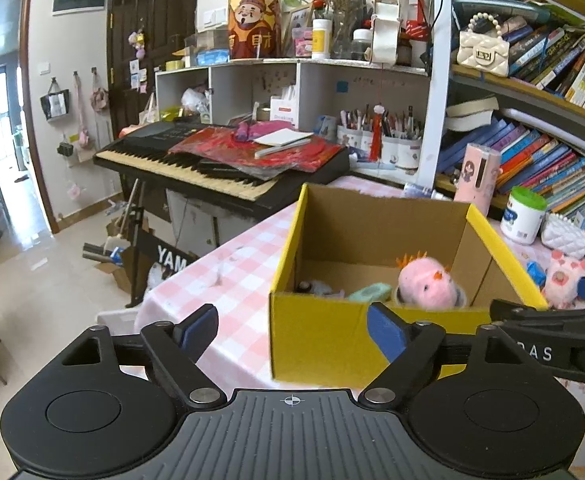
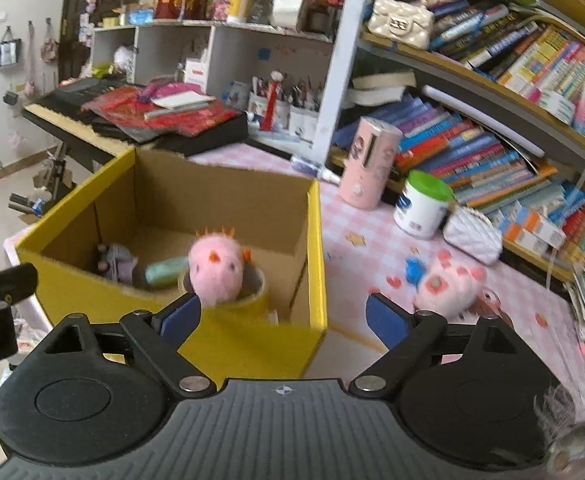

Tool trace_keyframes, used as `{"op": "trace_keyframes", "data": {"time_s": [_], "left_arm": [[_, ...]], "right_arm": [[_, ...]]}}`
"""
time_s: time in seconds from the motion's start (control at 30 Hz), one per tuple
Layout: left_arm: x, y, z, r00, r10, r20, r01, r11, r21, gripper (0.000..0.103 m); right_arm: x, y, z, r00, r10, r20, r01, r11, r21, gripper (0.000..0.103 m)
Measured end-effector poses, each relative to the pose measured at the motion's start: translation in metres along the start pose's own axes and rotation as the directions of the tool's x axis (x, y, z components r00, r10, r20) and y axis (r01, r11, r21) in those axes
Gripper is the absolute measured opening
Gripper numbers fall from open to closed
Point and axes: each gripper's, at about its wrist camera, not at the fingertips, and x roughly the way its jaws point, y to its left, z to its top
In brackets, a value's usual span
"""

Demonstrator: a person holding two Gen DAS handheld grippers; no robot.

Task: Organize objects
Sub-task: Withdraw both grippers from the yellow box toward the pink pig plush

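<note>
So the right wrist view gives you the better peek into the yellow cardboard box (image 2: 228, 332): the pink fluffy chick (image 2: 216, 268) is sitting on top of a roll of yellow tape (image 2: 252, 296), with a mint-green item (image 2: 164, 272) and a small grey-purple toy (image 2: 116, 264) next to it on the box floor. The left wrist view hides the tape roll almost completely behind the box's front wall (image 1: 320, 340); there you mostly get the keyboard (image 1: 196, 164) and the doorway on the left.

Both hand-held grippers are released, nothing between the blue pads. The left hand-held gripper (image 1: 292, 332) hangs just in front of the box's near wall. The right hand-held gripper (image 2: 280, 316) straddles the box's near right corner, chick just past its left pad (image 2: 180, 316).

Still out on the pink checked bench (image 2: 356, 224): a pink plush (image 2: 448, 284) lies right of the box, just beyond the right pad, with a blue bit (image 2: 412, 270) beside it.
</note>
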Motion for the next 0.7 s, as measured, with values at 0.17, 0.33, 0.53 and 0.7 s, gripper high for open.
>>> {"op": "trace_keyframes", "data": {"time_s": [0.17, 0.33, 0.53, 0.7], "left_arm": [[-0.012, 0.006, -0.017, 0.999, 0.024, -0.032, -0.023, 0.999, 0.027, 0.085], [-0.027, 0.010, -0.033, 0.997, 0.042, -0.057, -0.039, 0.998, 0.049, 0.090], [-0.042, 0.009, -0.047, 0.996, 0.048, -0.068, -0.042, 0.995, 0.093, 0.095], [-0.052, 0.010, -0.056, 0.996, 0.044, -0.081, -0.034, 0.992, 0.123, 0.095]], "right_arm": [[-0.013, 0.009, -0.026, 0.997, -0.044, -0.059, 0.043, 0.999, -0.006, 0.093], [-0.028, 0.016, -0.045, 0.994, -0.075, -0.086, 0.075, 0.997, -0.001, 0.099], [-0.041, 0.020, -0.067, 0.985, -0.125, -0.117, 0.127, 0.992, 0.006, 0.103], [-0.050, 0.019, -0.079, 0.981, -0.133, -0.142, 0.138, 0.990, 0.030, 0.103]]}}
